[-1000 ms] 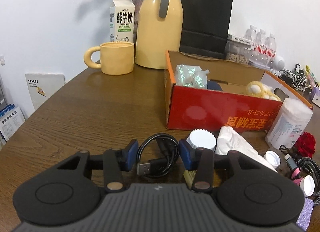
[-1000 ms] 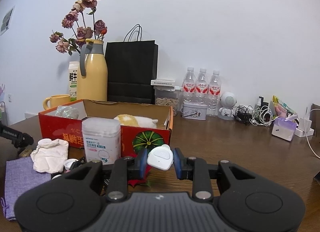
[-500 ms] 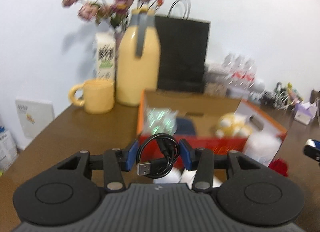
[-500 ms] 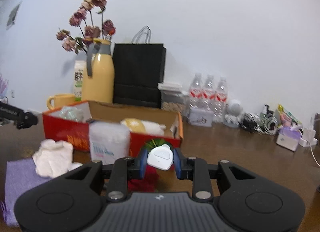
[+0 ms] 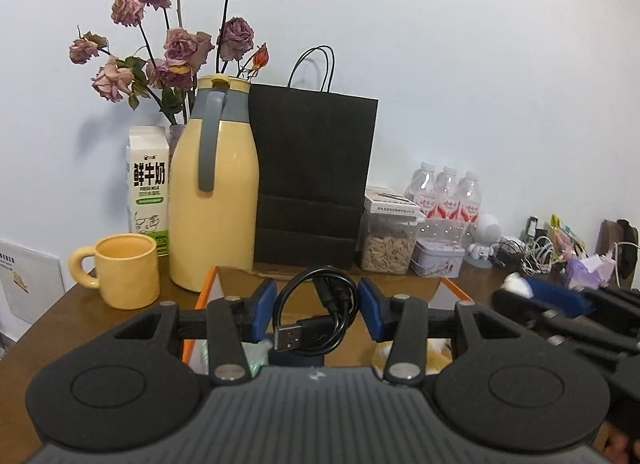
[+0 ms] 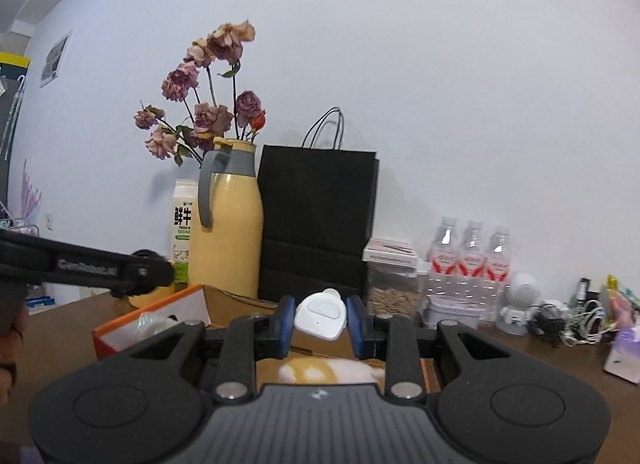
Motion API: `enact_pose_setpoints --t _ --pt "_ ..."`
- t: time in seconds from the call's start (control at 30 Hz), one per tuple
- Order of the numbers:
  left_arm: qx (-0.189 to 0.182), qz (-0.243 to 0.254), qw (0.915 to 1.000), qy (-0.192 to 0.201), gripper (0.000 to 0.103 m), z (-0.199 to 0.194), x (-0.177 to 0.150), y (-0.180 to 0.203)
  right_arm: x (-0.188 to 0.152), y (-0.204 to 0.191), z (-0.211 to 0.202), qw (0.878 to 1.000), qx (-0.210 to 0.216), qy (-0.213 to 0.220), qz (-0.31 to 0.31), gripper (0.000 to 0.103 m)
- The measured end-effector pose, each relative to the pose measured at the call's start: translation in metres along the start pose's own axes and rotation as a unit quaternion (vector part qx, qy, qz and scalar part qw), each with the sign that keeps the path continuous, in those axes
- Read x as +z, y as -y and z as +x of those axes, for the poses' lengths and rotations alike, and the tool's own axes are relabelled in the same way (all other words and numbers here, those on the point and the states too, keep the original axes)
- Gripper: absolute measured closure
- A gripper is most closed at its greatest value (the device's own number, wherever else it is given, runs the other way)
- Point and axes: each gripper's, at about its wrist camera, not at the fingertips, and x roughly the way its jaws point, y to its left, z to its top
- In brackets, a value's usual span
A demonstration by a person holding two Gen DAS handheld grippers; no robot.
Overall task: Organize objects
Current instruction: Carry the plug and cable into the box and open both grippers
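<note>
Both hands are in the carrying step of the tidy-up, each with its item held over the open cardboard box that stands on the brown wooden bench. The left gripper is part-way closed on a coiled black USB cable, its blue pads pressing the loop from both sides, with the silver plug end poking toward the camera. The right gripper is closed narrower on a small white plastic device, a smooth rounded casing with a tiny dot on its face. I judge that the next move calls for lowering each item into free space inside the box and only then opening the jaws; the 2 grippers are near one another over the same box, so they need to stay clear of each other. The cable is limp and springy, so its coil may loosen once it is let go, while the hard device should land as it is. The box is corrugated card, brown inside with an orange-red outer skin, and already holds a soft yellow and white plush toy and a crinkly clear packet. Behind it stand a glossy yellow thermos jug, a matte black paper bag and a yellow mug
</note>
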Motion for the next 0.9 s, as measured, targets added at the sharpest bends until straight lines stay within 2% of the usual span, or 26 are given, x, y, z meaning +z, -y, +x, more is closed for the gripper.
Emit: enact_pose_setpoints --t 0.23,0.4,0.6,0.63,0.7,0.73,0.77,0.8,0.83,0.87,0.9 --pt "0.024 -0.013 0.9995 -0.016 0.057 0.038 -0.008 -0.010 -0.004 0.001 0.055 0.999 0.027 -0.030 0.035 0.077" --pt "0.030 -0.005 0.9987 -0.040 0.057 0.051 -0.018 -0.015 -0.014 0.002 0.065 0.995 0.054 -0.068 0.052 0.077" --pt "0.024 0.010 0.9988 -0.041 0.056 0.048 -0.025 -0.010 -0.019 -0.001 0.063 0.994 0.061 -0.080 0.049 0.076" --pt "0.025 0.008 0.9989 -0.038 0.053 0.045 -0.025 -0.010 -0.020 -0.002 0.063 0.994 0.060 -0.080 0.049 0.076" --pt "0.022 0.010 0.9993 -0.029 0.039 0.041 -0.025 -0.010 -0.019 -0.002 0.060 0.994 0.054 -0.081 0.048 0.075" --pt "0.023 0.009 0.9995 -0.022 0.020 0.038 -0.025 -0.010 -0.019 -0.003 0.058 0.994 0.051 -0.080 0.048 0.073" --pt "0.026 0.006 0.9996 -0.013 0.000 0.035 -0.024 -0.011 -0.019 -0.002 0.056 0.995 0.047 -0.076 0.049 0.060" --pt "0.031 0.005 0.9995 -0.003 0.000 0.032 -0.024 -0.011 -0.019 -0.002 0.054 0.995 0.043 -0.072 0.051 0.037" --pt "0.037 0.006 0.9993 0.005 0.000 0.031 -0.024 -0.010 -0.019 -0.001 0.052 0.996 0.036 -0.068 0.053 0.027" --pt "0.038 0.005 0.9992 0.006 0.000 0.030 -0.023 -0.010 -0.019 0.000 0.051 0.996 0.027 -0.064 0.053 0.012" --pt "0.037 0.003 0.9993 0.005 0.000 0.030 -0.023 -0.010 -0.019 0.000 0.049 0.997 0.020 -0.061 0.052 0.007"
